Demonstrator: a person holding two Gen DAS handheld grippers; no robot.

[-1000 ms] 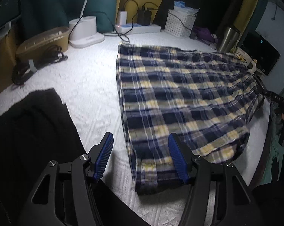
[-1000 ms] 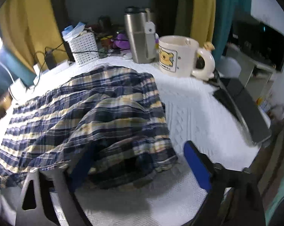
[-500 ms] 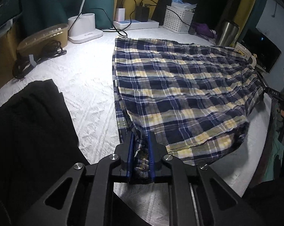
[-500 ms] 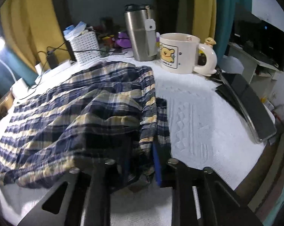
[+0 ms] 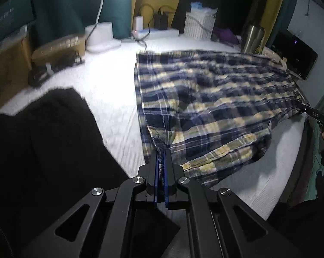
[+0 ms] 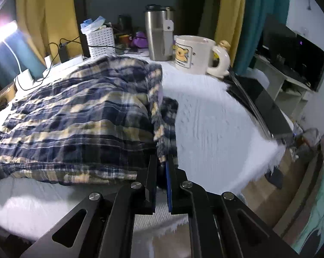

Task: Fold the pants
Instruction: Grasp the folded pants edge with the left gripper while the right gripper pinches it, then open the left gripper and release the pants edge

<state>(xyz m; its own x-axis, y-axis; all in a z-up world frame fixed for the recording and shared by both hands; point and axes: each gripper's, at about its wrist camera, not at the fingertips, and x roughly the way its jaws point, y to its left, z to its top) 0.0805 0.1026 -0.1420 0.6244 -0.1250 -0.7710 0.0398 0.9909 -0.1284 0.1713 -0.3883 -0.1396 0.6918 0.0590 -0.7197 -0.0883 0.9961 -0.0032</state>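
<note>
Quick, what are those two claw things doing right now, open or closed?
Left gripper: closed, pinching the near edge of the plaid pants.
Right gripper: closed, pinching the same pants at their other near corner.

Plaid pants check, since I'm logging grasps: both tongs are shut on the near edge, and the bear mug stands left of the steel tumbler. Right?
Not quite. The right wrist view shows the bear mug right of the steel tumbler. Both left tongs and right tongs are shut on the plaid pants.
</note>
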